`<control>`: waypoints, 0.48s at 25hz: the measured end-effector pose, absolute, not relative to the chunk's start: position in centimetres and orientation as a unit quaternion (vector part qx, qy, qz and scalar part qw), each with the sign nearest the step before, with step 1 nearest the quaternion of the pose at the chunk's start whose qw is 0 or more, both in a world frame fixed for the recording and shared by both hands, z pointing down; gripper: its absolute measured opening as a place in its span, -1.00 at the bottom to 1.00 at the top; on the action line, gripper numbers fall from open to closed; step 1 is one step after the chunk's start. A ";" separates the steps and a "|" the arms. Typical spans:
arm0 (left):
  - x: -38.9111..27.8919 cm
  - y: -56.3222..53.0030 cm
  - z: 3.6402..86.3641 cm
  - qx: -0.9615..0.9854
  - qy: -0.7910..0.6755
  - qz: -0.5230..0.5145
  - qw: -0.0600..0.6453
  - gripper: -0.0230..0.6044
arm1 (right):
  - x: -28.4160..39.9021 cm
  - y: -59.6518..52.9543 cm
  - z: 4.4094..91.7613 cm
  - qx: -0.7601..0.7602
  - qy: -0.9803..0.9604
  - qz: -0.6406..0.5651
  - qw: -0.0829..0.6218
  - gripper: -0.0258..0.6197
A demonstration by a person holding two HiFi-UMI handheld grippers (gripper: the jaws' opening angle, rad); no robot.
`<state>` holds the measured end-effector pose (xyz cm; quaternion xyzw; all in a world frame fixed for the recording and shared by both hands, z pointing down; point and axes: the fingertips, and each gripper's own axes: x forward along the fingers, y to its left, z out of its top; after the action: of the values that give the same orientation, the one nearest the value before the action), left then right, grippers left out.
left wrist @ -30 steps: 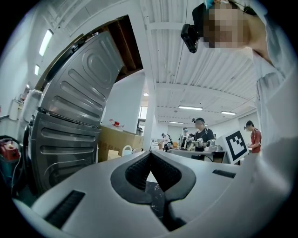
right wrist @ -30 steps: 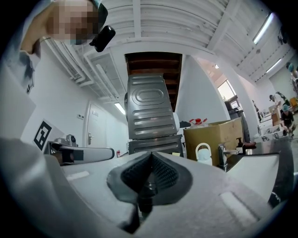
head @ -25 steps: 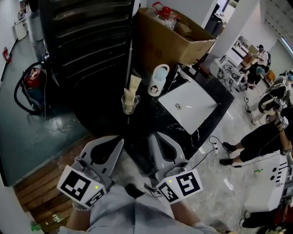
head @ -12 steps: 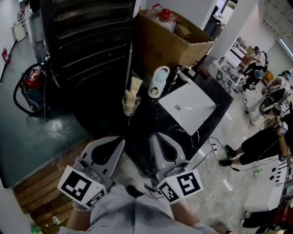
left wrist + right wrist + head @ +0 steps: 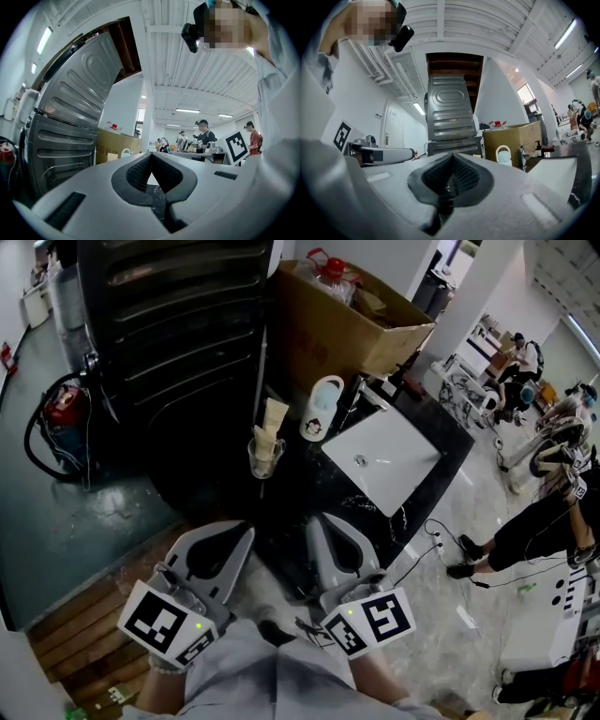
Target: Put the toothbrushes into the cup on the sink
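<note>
Holding cream tubes [image 5: 272, 420]: glass cup [image 5: 264, 461], near white sink [image 5: 398, 474].

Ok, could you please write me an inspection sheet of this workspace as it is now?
Surface: black marbled counter with a white rectangular sink basin.
Job's things: clear glass cup holding cream pieces; toothbrushes not made out.
Clutter: white mug with a printed figure; brown cardboard box.
Grippers: left gripper and right gripper, jaws shut, nothing held.
Cables: thin white cable on the floor.
Surroundings: person in black standing at the right.
</note>
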<state>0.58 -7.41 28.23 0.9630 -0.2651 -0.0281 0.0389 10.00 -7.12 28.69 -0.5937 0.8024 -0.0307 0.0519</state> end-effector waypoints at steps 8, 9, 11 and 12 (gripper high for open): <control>0.4 -7.4 28.4 0.963 -0.266 -0.031 0.042 -0.91 | 9.8 -7.1 28.9 -0.594 0.803 -0.031 0.047 -0.92; 0.4 -7.4 28.4 0.962 -0.266 -0.031 0.042 -0.91 | 9.8 -7.1 29.0 -0.594 0.802 -0.031 0.046 -0.92; 0.4 -7.3 28.4 0.963 -0.266 -0.031 0.043 -0.91 | 9.8 -7.1 29.0 -0.594 0.802 -0.032 0.044 -0.92; 0.5 -7.3 28.3 0.963 -0.266 -0.031 0.043 -0.91 | 9.8 -7.1 29.0 -0.594 0.802 -0.033 0.044 -0.92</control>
<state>0.46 -7.33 28.33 0.9627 -0.2655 -0.0312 0.0427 9.79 -7.10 28.95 -0.5945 0.8022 -0.0329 0.0439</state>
